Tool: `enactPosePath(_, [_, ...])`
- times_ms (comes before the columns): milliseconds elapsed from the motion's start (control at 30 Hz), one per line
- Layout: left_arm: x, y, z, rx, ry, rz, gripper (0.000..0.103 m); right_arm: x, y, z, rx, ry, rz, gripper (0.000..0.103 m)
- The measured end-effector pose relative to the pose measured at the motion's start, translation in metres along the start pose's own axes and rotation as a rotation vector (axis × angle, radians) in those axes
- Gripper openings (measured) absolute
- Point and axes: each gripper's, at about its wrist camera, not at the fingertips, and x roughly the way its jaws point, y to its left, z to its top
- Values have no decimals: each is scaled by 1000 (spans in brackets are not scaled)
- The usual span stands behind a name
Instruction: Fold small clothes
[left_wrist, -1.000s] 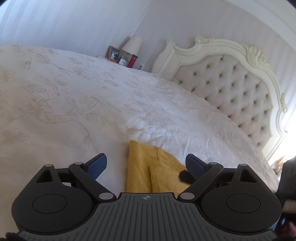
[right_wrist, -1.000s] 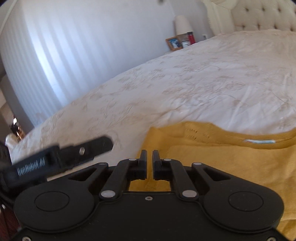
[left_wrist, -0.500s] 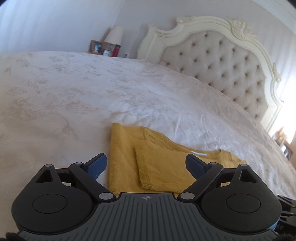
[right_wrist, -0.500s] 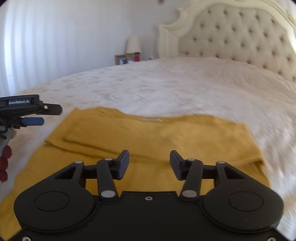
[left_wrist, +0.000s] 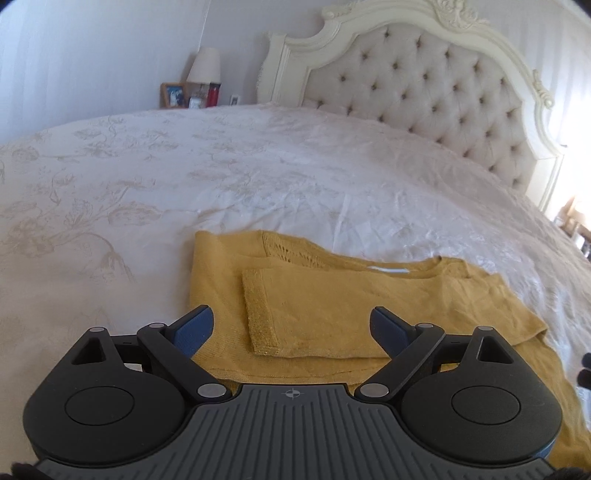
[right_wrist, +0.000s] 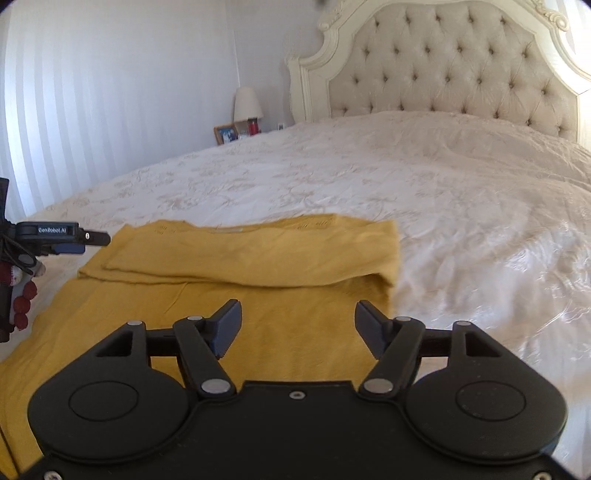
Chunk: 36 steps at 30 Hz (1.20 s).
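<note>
Both grippers empty: left gripper (left_wrist: 291, 326) and right gripper (right_wrist: 297, 323) spread wide, low in frame above yellow sweater (right_wrist: 236, 266), lying part-folded at mid-frame on bedspread (right_wrist: 461, 206). Likely risk: single-layer pinch dragging loose sleeve (left_wrist: 317, 317), undoing fold.

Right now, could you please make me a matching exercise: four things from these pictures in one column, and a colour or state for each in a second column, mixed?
Things:
1. sweater
2. bottle
3. right gripper
4. lamp shade

Colour or state:
A. red
B. open, holding nothing
C. mustard yellow, sleeve folded across it
D. off-white

Pairs: 1-C, 2-A, 3-B, 4-D
</note>
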Motion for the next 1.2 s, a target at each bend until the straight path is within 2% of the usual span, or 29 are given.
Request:
enactPosePath(133, [23,-5,5,-24,91,35,92,-7,-17,-8,21,-83,-9,74])
enactPosePath(200, [33,0,8,-82,129,55,91,-4,-22,-10,33,-76,15,75])
enactPosePath(300, [45,4,9,-136,167,85,91,-4,-21,-6,-21,-83,38,75])
enactPosePath(467, [57,-7,12,-88,206,130,91,-7,-22,-1,18,-105,81,76])
enactPosePath(500, [59,-8,14,-91,209,134,88,-8,-22,-1,19,-107,80,76])
enactPosePath(533, [59,-8,15,-96,210,137,72,-9,-22,-2,21,-108,80,76])
enactPosePath(567, [60,-9,17,-101,212,144,61,-9,-22,-2,26,-105,81,76])
enactPosePath(600, [60,-9,19,-104,215,154,44,-10,-22,-2,31,-103,80,76])
enactPosePath(633, [59,-8,21,-108,218,161,39,-10,-23,-3,36,-99,79,76])
enactPosePath(700, [57,-8,25,-119,216,150,11,-9,-24,-5,43,-93,75,76])
enactPosePath(733, [55,-9,26,-119,212,142,8,-9,-24,-6,44,-91,72,76])
enactPosePath(867, [37,-23,38,-77,154,135,7,-9,-28,-7,49,-84,65,76])
enactPosePath(1067, [1,-26,54,-96,74,101,7,-9,-32,-7,74,-66,52,76])
enactPosePath(1200, [5,-15,52,-78,85,154,7,-5,-31,-9,71,-39,50,76])
